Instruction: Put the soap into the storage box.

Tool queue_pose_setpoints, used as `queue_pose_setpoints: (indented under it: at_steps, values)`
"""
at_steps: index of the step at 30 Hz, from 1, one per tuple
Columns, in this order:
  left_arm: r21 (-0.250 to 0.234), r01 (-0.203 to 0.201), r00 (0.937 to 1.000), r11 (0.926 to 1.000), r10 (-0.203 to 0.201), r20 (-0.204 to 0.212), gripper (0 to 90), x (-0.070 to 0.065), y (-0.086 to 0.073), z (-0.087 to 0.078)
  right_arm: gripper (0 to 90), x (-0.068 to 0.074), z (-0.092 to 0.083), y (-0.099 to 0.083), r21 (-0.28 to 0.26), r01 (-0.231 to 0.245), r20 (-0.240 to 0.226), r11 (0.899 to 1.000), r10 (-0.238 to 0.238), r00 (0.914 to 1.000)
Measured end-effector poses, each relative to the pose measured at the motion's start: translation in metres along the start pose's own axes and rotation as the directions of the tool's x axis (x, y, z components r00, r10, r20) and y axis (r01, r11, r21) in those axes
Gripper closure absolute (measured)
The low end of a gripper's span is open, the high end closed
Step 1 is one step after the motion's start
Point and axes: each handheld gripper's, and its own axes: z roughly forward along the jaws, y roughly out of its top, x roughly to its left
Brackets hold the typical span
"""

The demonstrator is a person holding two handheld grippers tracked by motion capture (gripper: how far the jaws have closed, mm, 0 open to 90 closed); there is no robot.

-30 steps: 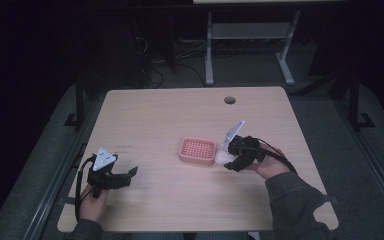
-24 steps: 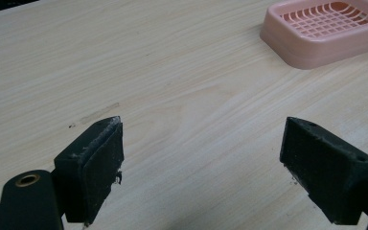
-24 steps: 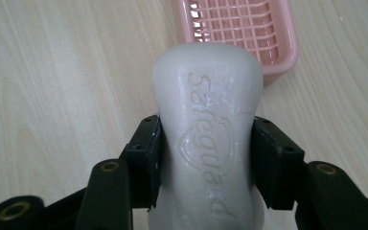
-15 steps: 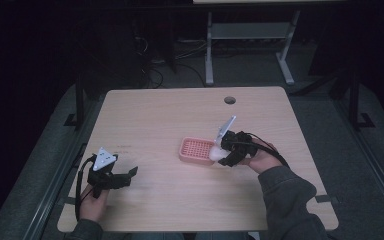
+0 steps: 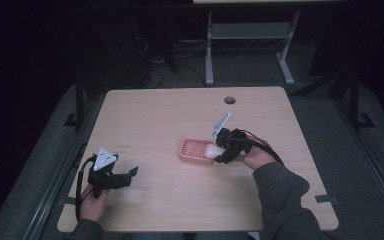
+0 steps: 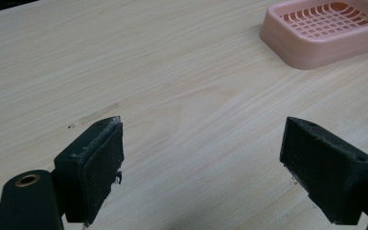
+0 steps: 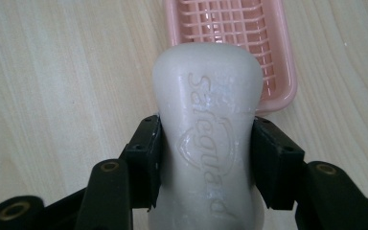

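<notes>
The white moulded soap bar (image 7: 206, 129) is sitting clamped between the right gripper (image 5: 221, 152) jaws, hovering at the right rim of the pink slotted plastic soap dish (image 5: 194, 150) near the light wooden tabletop (image 5: 155, 115) centre. Pickup appears done; lowering and release are remaining. The left gripper (image 5: 125, 176), jaws apart and empty, is resting near the tabletop's front-left corner.

soap bar (image 7: 206, 139) — near end cut off | soap dish (image 7: 230, 28) — far end cut off
</notes>
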Motion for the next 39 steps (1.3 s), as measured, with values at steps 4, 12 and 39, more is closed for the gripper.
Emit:
queue_pose_setpoints:
  at_steps: [4, 12, 39]
  values:
    - [0.0, 0.0, 1.0, 1.0, 0.0, 0.001, 14.7, 0.0, 0.0, 0.0, 48.5, -0.002, 0.0, 0.006, -0.004, 0.008, 0.001, 1.0, -0.008, 1.0]
    - [-0.003, 0.005, 1.0, 1.0, -0.005, 0.004, 14.6, -0.001, 0.0, 0.0, 48.5, -0.006, 0.003, 0.021, 0.003, 0.024, 0.002, 1.0, -0.024, 0.9997]
    - [-0.009, 0.008, 1.0, 0.9999, -0.008, 0.002, 14.7, 0.0, 0.0, 0.0, 48.5, -0.017, 0.03, 0.057, 0.012, 0.033, -0.019, 0.999, -0.033, 0.9993]
